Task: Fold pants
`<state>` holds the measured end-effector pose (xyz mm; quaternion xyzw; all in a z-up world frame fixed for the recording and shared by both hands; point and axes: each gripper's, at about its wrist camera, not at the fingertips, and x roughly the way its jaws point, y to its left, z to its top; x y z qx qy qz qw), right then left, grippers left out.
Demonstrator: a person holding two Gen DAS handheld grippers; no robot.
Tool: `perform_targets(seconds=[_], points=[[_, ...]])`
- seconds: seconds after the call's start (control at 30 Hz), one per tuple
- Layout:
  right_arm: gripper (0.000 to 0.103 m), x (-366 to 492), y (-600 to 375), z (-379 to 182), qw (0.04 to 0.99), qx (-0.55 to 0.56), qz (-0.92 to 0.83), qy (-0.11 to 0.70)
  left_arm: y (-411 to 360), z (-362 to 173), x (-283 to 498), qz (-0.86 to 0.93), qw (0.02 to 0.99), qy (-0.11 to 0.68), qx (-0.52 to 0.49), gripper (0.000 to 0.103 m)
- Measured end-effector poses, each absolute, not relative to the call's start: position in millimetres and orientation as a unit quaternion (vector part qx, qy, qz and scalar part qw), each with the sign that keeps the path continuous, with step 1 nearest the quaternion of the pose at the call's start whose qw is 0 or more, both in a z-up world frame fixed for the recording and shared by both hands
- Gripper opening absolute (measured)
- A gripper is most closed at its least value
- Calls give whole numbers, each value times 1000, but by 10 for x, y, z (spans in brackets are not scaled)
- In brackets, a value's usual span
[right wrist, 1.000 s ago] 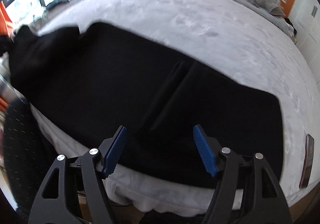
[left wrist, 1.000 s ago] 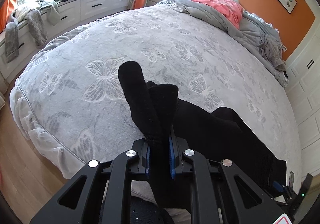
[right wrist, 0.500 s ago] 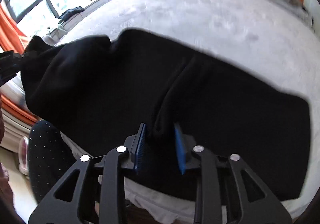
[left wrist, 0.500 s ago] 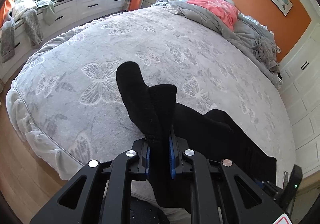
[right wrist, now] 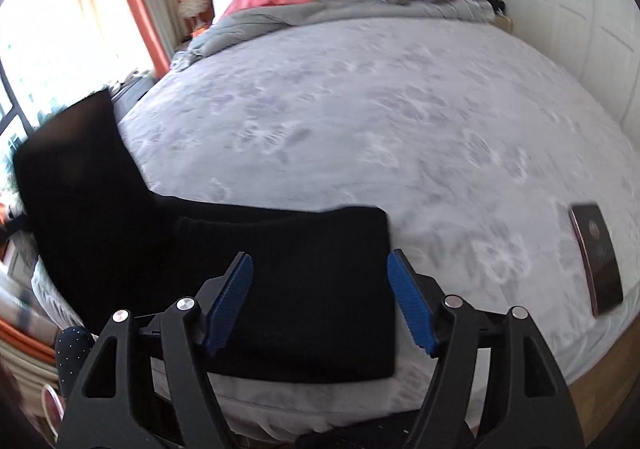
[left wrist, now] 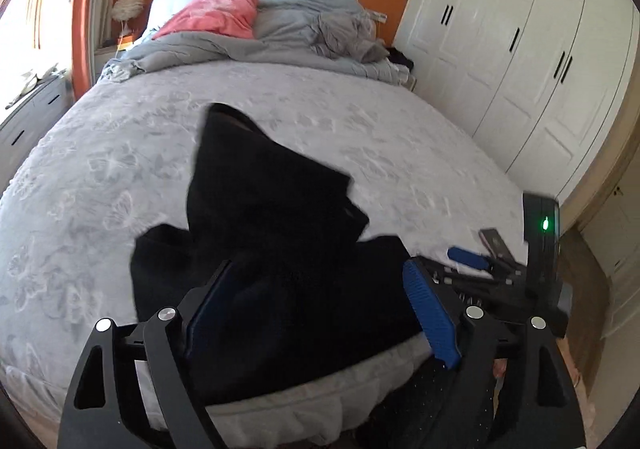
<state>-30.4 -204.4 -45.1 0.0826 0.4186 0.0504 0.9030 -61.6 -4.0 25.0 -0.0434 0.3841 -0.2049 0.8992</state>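
Note:
The black pants (left wrist: 272, 233) lie bunched near the front edge of the grey butterfly bedspread (left wrist: 120, 137), one blurred end reaching up the bed. My left gripper (left wrist: 320, 309) hangs just above them; its jaws are opening wide, with cloth below and between them but the pads (left wrist: 430, 313) not pressing on it. In the right wrist view the pants (right wrist: 288, 289) lie flat, and a blurred end (right wrist: 72, 153) rises at the left. My right gripper (right wrist: 319, 303) is over that flat part, its jaws opening too, nothing pinched. The right gripper (left wrist: 468, 259) also shows at the right of the left wrist view.
A dark phone (right wrist: 596, 261) lies on the bed near its right front corner. A crumpled grey duvet (left wrist: 312, 33) and a pink pillow (left wrist: 212, 15) fill the head end. White wardrobes (left wrist: 520, 49) stand at the right, a bright window (right wrist: 48, 29) at the left.
My left gripper let go of the pants' leg ends and swung right across the bed. The right gripper pinched a fold half a second ago and has now released it and lifted.

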Motion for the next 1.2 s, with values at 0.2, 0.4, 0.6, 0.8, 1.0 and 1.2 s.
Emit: perform_targets(seconds=[0.2,0.4,0.6,0.8,1.0,1.2], points=[[72,-354,-2168,-573,881,128,113,441,-446,-213,-1062,-232,882,410,12,82],[79,11,-1712,-892,845,134,189,483,68,-349,-1013,-142,890,434,10,82],[30,190,-1255,-1104,818,146,227,508,545,-343,-838,-46,897,439,-3,82],[30,-160,-1119,102,880,83,257,391,755,-248,-744,-22,904,427,1,82],[59,-382,-1520,175,915,22,149,374,760,-278,-680,-32,902,430,-6,82],[57,-454,-2172,-527,891,75,37,445,725,-468,-614,-32,888,458,-13,82]])
